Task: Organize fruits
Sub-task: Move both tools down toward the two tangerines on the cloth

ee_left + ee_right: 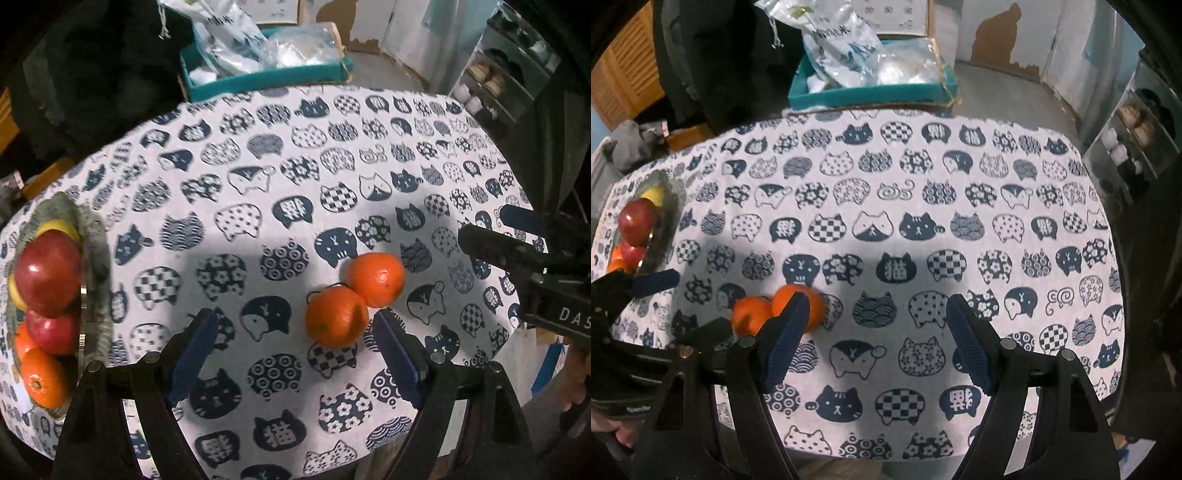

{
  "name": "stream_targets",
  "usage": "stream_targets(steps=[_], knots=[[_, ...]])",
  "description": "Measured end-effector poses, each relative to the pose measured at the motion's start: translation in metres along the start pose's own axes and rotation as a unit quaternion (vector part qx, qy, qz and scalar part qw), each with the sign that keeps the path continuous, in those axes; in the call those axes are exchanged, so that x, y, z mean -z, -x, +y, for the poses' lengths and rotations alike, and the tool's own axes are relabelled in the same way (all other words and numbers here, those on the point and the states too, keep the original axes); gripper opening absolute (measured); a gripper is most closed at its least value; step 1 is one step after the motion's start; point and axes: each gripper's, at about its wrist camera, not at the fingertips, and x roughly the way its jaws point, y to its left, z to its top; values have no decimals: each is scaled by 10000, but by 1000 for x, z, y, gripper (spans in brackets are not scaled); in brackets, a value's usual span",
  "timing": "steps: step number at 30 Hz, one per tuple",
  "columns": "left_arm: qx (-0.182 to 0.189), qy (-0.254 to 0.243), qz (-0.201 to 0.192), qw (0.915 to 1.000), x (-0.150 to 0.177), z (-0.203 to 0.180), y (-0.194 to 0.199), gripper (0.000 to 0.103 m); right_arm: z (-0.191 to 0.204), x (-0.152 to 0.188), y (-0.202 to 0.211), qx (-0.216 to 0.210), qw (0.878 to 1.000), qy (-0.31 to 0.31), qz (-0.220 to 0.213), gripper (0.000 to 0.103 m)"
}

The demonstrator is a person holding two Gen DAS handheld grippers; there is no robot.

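Note:
Two oranges lie touching on the cat-print tablecloth (258, 177): a near one (336, 316) and a far one (376, 279). My left gripper (295, 332) is open and empty, low over the cloth, with the near orange just inside its right finger (397, 350). A grey bowl (92, 236) at the left edge holds red apples (48, 273), an orange (42, 376) and a yellow fruit (61, 226). My right gripper (873, 332) is open and empty; the oranges (751, 314) sit behind its left finger. It shows at the right of the left wrist view (491, 236).
A teal box (266, 79) with plastic bags stands beyond the table's far edge. A dark chair back (92, 74) is at the far left. A glass cabinet (509, 70) stands at the far right. The cloth's front edge is close under both grippers.

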Motion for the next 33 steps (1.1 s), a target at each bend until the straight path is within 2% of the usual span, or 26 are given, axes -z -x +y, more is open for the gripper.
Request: stream_targets(steps=[9,15,23,33], knots=[[203,23,270,9994,2,-6,-27,85,-13,7,-19,-96,9992,-289,244,77],[471,129,421,9979,1,-5,-38,75,-14,9,-26,-104,9989,-323,314,77],[716,-1,519,9961,2,-13,-46,46,-10,8,-29,-184,9988,-297,332,77],[442,-47,338,9984,3,-2,-35,45,8,6,-33,-408,9986,-64,318,77]])
